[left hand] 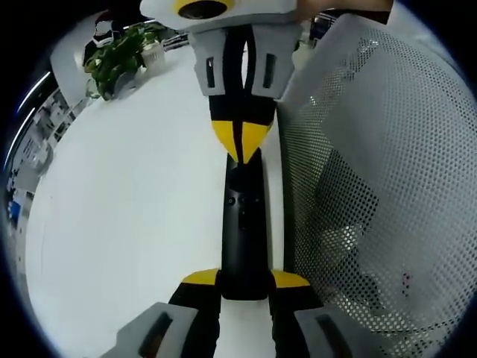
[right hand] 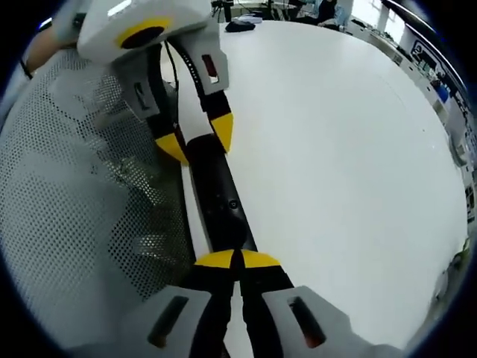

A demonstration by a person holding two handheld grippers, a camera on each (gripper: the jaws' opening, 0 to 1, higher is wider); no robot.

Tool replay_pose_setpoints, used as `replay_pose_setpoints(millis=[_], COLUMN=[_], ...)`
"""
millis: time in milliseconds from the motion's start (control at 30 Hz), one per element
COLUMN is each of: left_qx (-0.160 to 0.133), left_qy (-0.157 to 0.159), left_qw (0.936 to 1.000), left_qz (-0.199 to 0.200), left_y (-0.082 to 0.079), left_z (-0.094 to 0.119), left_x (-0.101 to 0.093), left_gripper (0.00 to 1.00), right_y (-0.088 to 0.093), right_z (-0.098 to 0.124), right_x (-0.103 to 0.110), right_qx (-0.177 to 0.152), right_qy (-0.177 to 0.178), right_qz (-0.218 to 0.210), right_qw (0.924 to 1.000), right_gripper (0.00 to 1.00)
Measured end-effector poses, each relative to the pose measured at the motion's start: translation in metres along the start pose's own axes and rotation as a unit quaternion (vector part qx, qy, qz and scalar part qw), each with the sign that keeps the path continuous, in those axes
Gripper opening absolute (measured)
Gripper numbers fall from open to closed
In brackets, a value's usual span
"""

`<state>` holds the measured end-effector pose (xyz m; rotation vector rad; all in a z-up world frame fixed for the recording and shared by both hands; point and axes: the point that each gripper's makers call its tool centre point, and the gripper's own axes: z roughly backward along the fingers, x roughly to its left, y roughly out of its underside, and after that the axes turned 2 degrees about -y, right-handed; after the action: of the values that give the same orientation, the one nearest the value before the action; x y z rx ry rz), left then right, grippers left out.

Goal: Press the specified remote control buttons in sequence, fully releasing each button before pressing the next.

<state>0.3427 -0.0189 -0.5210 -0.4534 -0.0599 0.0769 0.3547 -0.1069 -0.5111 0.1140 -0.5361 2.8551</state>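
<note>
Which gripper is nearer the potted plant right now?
Right. The right gripper presses the remote at the end nearer the potted plant; the left gripper clamps the opposite end.

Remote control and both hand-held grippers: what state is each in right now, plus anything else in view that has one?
Remote control: lying flat on the white table, clamped at one end, tapped at the other.
Left hand-held gripper: shut on the remote's near end.
Right hand-held gripper: jaws together, tips down on the remote's other end.
Mesh basket: beside the remote; contents unclear.
</note>
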Motion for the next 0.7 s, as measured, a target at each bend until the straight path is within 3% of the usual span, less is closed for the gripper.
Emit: replay_pose_setpoints(millis=[700], left_qx=[0.004], left_qy=[0.000], left_qw=[1.0000], left_qz=[0.001], left_y=[0.0002], left_z=[-0.0013], left_x=[0.0010], left_gripper=[0.25], right_y=[0.0011], right_z=[0.0001], right_x=[-0.0004], right_qx=[-0.005], right_qy=[0.006], right_qz=[0.001], right_qw=[1.0000], right_gripper=[0.00])
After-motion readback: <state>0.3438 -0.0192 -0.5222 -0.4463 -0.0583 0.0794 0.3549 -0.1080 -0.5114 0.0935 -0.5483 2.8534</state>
